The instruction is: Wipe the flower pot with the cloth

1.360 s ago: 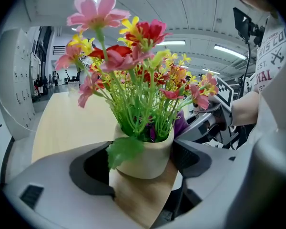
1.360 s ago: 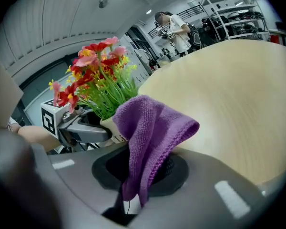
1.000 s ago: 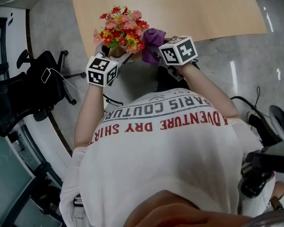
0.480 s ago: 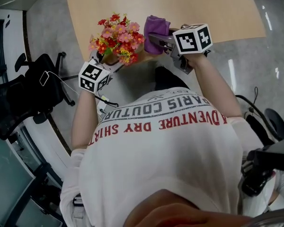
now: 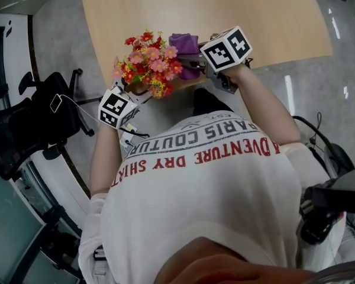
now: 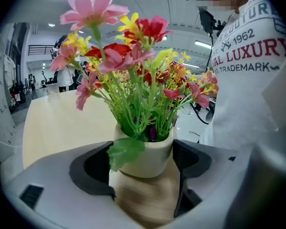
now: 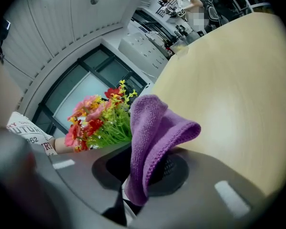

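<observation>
The flower pot (image 6: 150, 160) is being clamped by its sides between the jaws of the left gripper (image 6: 142, 182), at the near edge of the table (image 5: 236, 16). Just beyond, beside the red and pink flowers (image 5: 151, 61), the purple cloth (image 7: 155, 132) is being pinched between the closed jaws of the right gripper (image 7: 142, 175).

One flower pot (image 6: 144, 157), one purple cloth (image 7: 157, 128), two grippers, left gripper (image 6: 144, 178) and right gripper (image 7: 140, 171), one wooden table (image 5: 225, 10)
</observation>
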`<state>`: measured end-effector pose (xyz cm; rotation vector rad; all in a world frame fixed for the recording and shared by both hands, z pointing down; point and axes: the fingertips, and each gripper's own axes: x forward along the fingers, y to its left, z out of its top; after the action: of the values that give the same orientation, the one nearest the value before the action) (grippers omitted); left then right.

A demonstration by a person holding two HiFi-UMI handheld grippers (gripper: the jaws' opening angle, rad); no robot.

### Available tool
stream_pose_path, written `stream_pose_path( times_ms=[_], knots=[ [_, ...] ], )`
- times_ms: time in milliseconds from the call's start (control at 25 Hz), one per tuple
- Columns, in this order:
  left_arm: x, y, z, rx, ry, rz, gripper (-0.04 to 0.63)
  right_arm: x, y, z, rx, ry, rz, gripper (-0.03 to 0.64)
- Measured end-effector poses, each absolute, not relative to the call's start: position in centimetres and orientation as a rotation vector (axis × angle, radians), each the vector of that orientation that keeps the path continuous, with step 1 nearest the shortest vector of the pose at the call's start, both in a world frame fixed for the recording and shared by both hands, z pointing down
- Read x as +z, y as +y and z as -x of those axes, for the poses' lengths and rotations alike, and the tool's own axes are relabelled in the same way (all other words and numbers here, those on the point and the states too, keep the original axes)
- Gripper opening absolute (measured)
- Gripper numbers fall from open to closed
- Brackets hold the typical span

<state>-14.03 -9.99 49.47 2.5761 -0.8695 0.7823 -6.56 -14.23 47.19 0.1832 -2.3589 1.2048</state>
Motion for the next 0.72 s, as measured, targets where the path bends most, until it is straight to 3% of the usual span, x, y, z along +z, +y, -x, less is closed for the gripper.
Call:
stream_pose_path(
  times_ms=[440, 720],
  knots=[
    [49.0, -10.4, 14.0, 0.789, -0.835, -2.589, 0.396, 52.4, -15.8, 6.8, 0.943, -2.174, -0.302, 0.035],
    [49.2, -10.3, 14.0, 0.795, -0.838, -2.573, 0.396, 52.7, -16.0, 6.6, 1.002, -2.168, -0.311, 0.036]
  ],
)
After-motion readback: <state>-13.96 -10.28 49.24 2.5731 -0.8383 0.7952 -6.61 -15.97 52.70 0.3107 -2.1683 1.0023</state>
